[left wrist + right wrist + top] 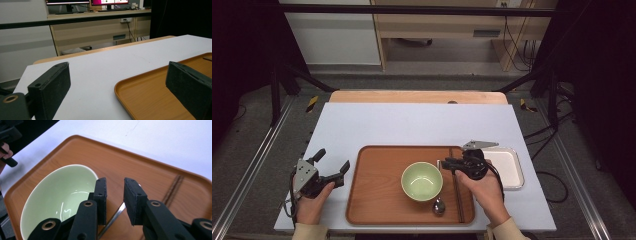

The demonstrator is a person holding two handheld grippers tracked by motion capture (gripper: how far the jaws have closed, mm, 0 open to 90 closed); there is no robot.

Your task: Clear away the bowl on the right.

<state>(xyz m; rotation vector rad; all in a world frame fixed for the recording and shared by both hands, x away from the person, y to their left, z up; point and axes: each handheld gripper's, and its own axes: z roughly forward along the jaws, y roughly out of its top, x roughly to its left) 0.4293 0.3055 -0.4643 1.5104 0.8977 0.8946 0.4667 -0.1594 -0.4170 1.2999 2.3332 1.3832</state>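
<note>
A brown wooden tray (377, 190) lies on the white table top and carries a pale green bowl (422, 181), a metal spoon (439, 206) and dark chopsticks (457, 195). My right gripper (446, 162) hovers over the tray just right of the bowl's far rim. In the right gripper view its jaws (115, 182) stand a narrow gap apart with nothing pressed between them. The spoon's handle (113, 218) lies on the tray below that gap, with the bowl (60, 192) to the left and the chopsticks (173, 188) to the right. My left gripper (333, 159) is wide open beside the tray's left edge (150, 95).
A small white tray (507, 167) sits right of the brown one, behind my right hand. The white table top (412, 125) stretches bare beyond the tray to a wooden strip at the far edge. Black frame posts stand at both sides.
</note>
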